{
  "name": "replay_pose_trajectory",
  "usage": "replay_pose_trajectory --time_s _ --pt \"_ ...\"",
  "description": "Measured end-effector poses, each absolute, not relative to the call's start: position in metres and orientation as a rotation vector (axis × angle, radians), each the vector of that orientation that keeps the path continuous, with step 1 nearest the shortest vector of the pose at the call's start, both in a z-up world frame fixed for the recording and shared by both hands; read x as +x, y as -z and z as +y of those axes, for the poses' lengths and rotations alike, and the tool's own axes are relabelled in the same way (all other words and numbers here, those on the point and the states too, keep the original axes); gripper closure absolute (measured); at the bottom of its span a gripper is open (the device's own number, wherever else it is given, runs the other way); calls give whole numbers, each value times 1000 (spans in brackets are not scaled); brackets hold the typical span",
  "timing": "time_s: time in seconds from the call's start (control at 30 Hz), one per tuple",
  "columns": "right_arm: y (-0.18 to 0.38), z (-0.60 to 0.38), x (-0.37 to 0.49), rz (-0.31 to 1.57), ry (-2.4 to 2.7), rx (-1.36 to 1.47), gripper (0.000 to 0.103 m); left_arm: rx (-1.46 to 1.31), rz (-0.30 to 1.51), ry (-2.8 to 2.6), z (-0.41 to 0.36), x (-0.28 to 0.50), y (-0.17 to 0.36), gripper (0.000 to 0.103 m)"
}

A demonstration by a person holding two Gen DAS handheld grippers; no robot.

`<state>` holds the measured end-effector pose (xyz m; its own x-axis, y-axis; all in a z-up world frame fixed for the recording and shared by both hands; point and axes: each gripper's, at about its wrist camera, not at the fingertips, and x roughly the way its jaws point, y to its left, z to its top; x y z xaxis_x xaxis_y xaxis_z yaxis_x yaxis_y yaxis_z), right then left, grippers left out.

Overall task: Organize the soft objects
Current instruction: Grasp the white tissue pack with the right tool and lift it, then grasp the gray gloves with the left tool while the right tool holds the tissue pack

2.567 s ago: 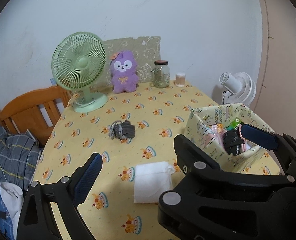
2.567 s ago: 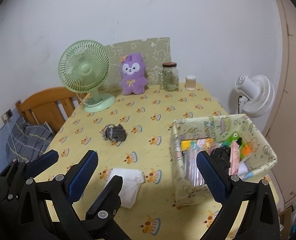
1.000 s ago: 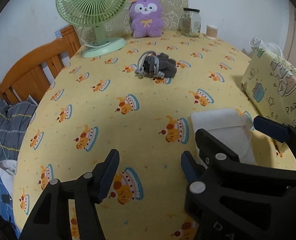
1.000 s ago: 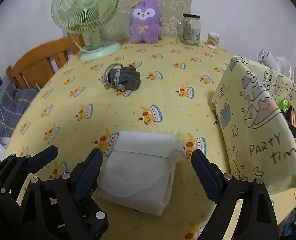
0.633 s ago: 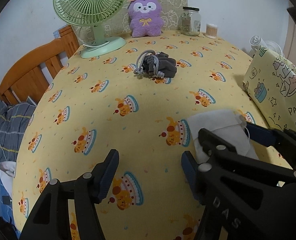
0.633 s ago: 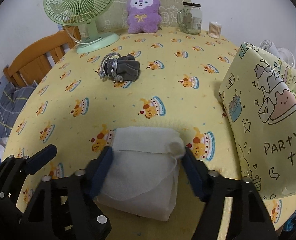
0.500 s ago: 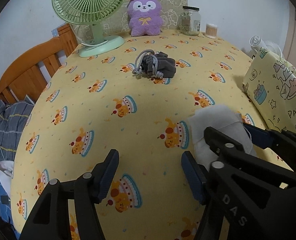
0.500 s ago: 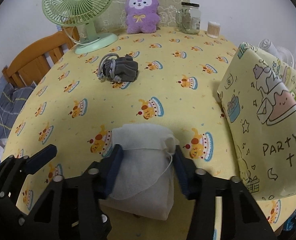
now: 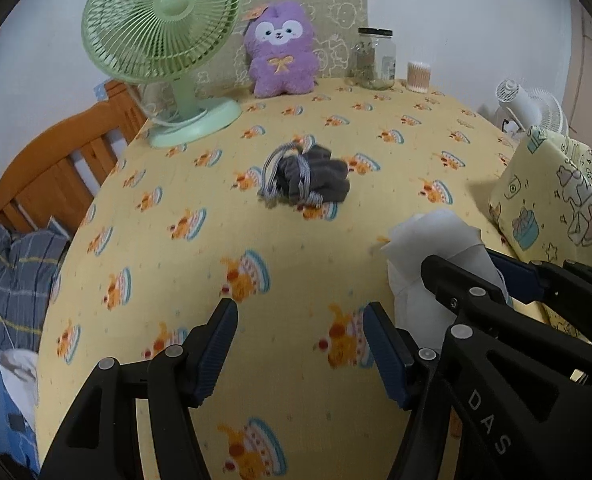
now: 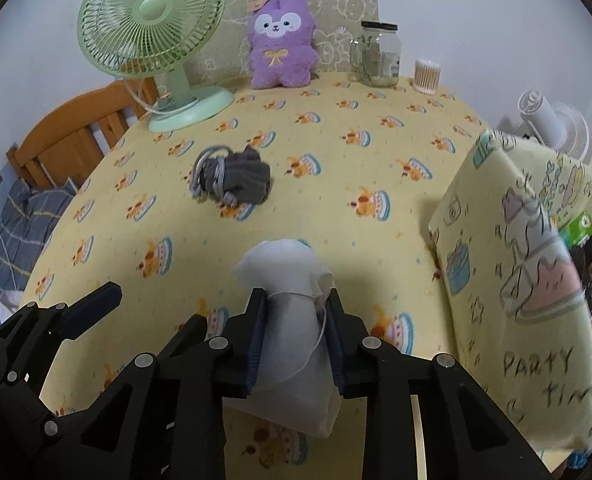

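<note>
change: my right gripper (image 10: 294, 334) was spread around the white cloth drawstring pouch (image 10: 292, 316) a moment ago; now its fingers are squeezing it, pinched narrow, top bulging out above the pads.
pouch: sitting between my right fingers, lower end hanging toward the yellow cake-print tablecloth (image 10: 335, 184); can't tell if it's touching.
left gripper (image 9: 303, 348): I'm holding it spread apart, nothing between the pads, just beside the pouch.
other soft item: dark grey bundle with striped cord (image 10: 232, 180), mid-table, well apart.
box: yellow fabric "PARTY" storage box (image 10: 535, 292), to the pouch's right.
</note>
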<state>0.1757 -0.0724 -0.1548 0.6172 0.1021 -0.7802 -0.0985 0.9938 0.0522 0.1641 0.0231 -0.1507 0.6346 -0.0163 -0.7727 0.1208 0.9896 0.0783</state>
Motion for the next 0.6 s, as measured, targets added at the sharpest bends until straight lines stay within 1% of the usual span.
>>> replay_pose_trajectory --time_s 0.27,0.37,0.6 --pt "144 -74 196 865 -105 12 73 152 848 97 21 186 140 35" --pt "140 -75 204 852 -99 22 73 140 837 101 23 193 136 30" --pt "135 -75 222 833 -91 63 73 139 826 105 25 214 132 27"
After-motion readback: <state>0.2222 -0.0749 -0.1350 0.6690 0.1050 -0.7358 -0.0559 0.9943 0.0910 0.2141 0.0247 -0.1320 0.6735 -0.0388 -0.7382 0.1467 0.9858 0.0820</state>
